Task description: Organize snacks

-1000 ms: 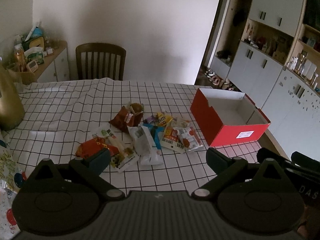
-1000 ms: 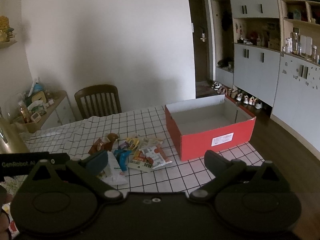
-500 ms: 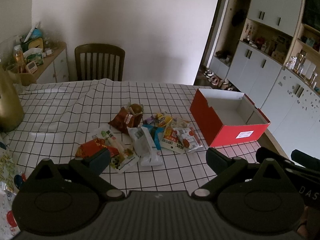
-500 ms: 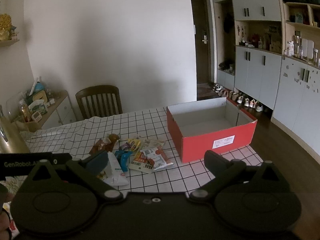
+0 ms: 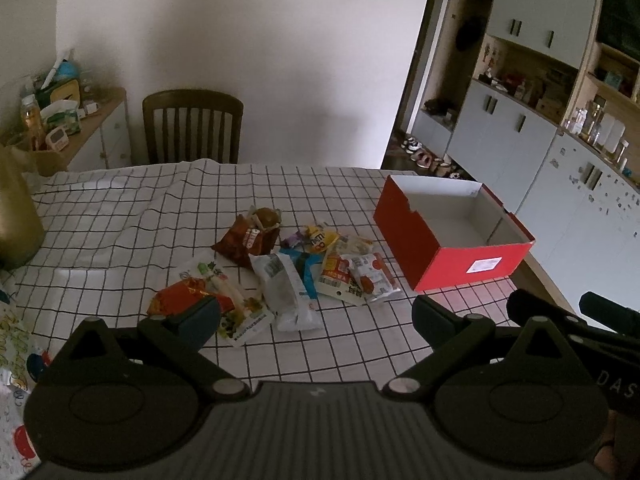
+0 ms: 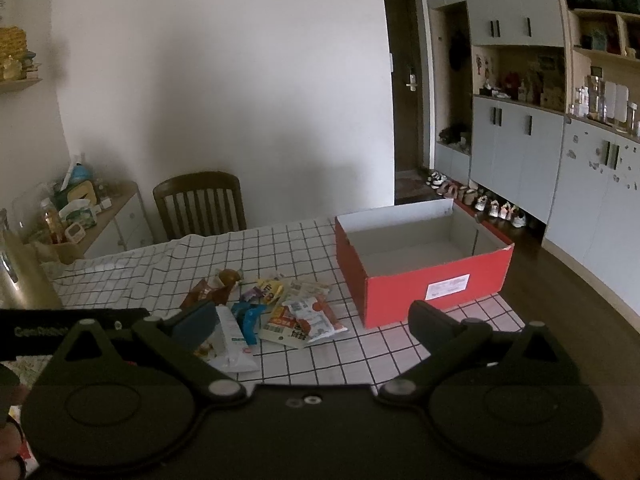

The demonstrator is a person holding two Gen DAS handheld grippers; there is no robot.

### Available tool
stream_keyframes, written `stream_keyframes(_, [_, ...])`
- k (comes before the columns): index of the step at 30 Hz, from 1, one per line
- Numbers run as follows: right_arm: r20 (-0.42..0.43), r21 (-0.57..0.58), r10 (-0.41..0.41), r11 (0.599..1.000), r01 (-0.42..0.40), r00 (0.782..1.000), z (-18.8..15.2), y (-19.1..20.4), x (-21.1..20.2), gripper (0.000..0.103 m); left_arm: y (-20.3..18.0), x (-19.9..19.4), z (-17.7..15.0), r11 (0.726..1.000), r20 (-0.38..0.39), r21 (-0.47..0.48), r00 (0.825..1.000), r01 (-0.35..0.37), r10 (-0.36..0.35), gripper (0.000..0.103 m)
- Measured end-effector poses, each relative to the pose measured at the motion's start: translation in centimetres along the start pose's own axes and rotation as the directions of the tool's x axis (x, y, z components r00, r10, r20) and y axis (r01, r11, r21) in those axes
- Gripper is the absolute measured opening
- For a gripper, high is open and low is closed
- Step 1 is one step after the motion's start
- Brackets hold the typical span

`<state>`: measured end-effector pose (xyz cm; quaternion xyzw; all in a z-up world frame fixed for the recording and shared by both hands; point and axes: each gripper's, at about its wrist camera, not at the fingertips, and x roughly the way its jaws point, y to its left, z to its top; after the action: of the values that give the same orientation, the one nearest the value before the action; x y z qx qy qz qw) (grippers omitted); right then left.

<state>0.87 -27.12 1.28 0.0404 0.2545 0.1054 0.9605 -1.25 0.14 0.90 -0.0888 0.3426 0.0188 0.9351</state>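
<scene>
Progress: I am judging that the sorting is barely starting, since the red box (image 5: 456, 254) is showing only its bare white inside and no packet in it.
Snacks: the snack pile (image 5: 288, 268) is lying loose on the checked tablecloth (image 5: 120, 232), just beside the box's left wall but not touching it (brown bag at the far side, white pouch nearest me).
Left to do: every packet is waiting to go into the box.
Left gripper (image 5: 316, 312): I am holding it above the near table edge with its fingers spread wide, gripping nothing, aiming at the pile.
Right gripper (image 6: 312, 314): I am holding it level with the left one, equally wide apart and empty, facing the gap between pile and box.
Room: a wooden chair (image 6: 200, 206) is standing behind the table.
</scene>
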Motion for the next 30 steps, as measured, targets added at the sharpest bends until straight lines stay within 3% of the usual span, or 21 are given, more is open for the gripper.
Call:
stream_keyframes(10, [-0.018,-0.021,0.015,1.0,-0.015,1.0,0.5,0.0,1.4,0.102,0.6,1.5,0.4,0.999,-0.024,-0.038,1.0,-0.003,0.002,0.102])
stream_keyframes(20, [-0.096,-0.042,0.075,0.996,-0.079,0.993,0.8,0.1,6.7,0.101,2.9,5.3,0.9,0.995,-0.085,-0.093,0.996,-0.035,0.027,0.102])
stream_keyframes(30, [-0.198,-0.084,0.053,0.994,-0.071,0.979,-0.9,-1.7,13.3,0.094,7.3,10.0,-1.0,0.982,-0.185,-0.107,0.974,-0.156,0.134,0.102])
